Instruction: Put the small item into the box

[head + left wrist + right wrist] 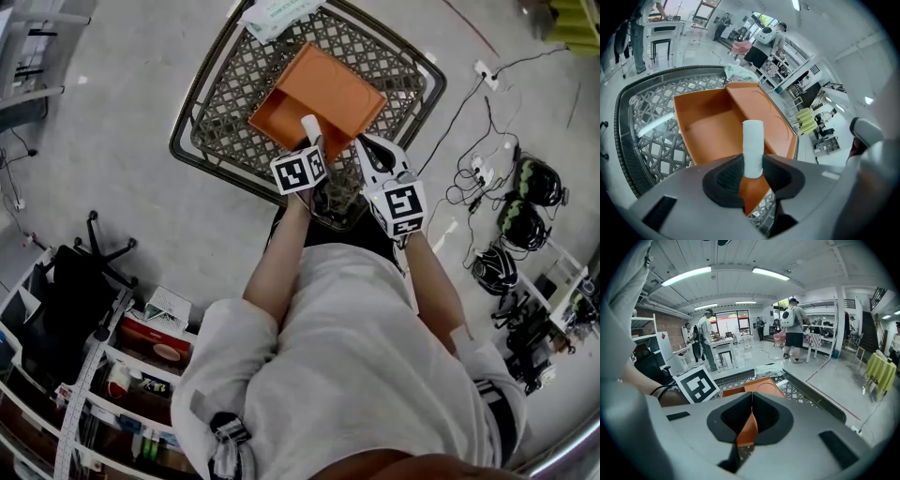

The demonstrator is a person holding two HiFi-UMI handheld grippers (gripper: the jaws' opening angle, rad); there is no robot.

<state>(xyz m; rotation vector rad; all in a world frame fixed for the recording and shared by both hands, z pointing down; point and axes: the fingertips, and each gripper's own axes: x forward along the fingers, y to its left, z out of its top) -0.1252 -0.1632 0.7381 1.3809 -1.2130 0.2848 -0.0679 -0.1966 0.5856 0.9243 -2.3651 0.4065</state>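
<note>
An orange box (319, 89) lies open on a metal lattice table (220, 98), its lid (759, 105) folded out flat. My left gripper (314, 142) is shut on a small white cylinder (309, 125) that stands upright over the box's near edge. In the left gripper view the cylinder (752, 145) sticks up from between the jaws, with the box's hollow (710, 124) just beyond. My right gripper (363, 145) is at the box's near right corner; its jaws are closed, with a thin orange edge of the box (747, 427) between them.
A white plastic packet (277, 14) lies at the table's far edge, and a white strip (654, 126) on the lattice left of the box. Helmets (525, 211) and cables lie on the floor at right, shelves (122, 375) and a chair at lower left. People stand far off.
</note>
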